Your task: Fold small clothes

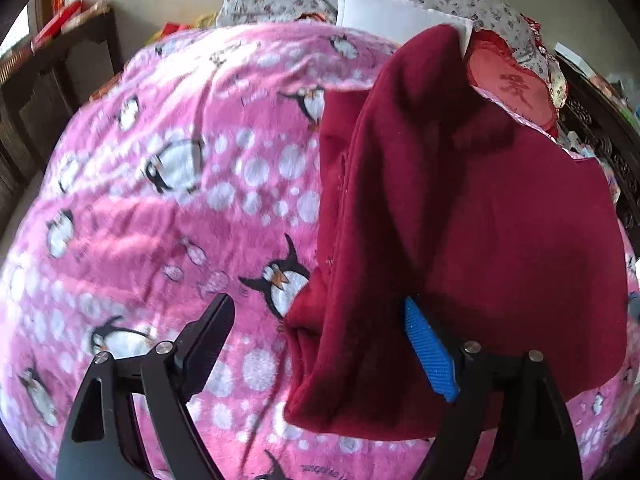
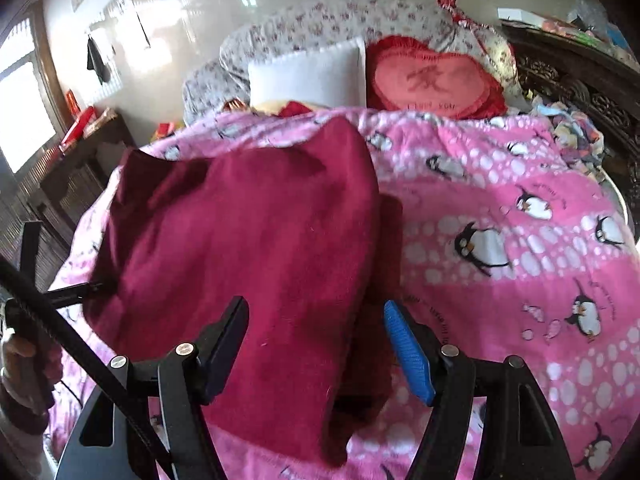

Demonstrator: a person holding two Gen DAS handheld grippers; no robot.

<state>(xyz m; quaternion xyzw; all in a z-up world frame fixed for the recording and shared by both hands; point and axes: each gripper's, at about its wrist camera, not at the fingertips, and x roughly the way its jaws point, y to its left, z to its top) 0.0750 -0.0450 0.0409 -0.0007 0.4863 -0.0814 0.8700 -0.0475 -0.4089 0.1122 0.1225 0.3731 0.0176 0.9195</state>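
A dark red fleece garment (image 1: 460, 220) lies folded lengthwise on a pink penguin blanket (image 1: 160, 200). My left gripper (image 1: 320, 344) is open just above the garment's near left corner; its blue pad (image 1: 430, 352) is over the cloth and its black finger (image 1: 208, 340) is over the blanket. In the right wrist view the same garment (image 2: 248, 240) lies ahead and to the left on the blanket (image 2: 500, 240). My right gripper (image 2: 316, 344) is open over the garment's near right edge. Neither gripper holds anything. The left gripper's black fingers (image 2: 68, 292) show at the garment's left edge.
A white pillow (image 2: 312, 76), a red heart cushion (image 2: 436, 80) and a floral quilt (image 2: 320, 24) lie at the head of the bed. A dark carved headboard (image 2: 580, 88) runs along the right. A dark wooden cabinet (image 2: 80, 168) stands at the left.
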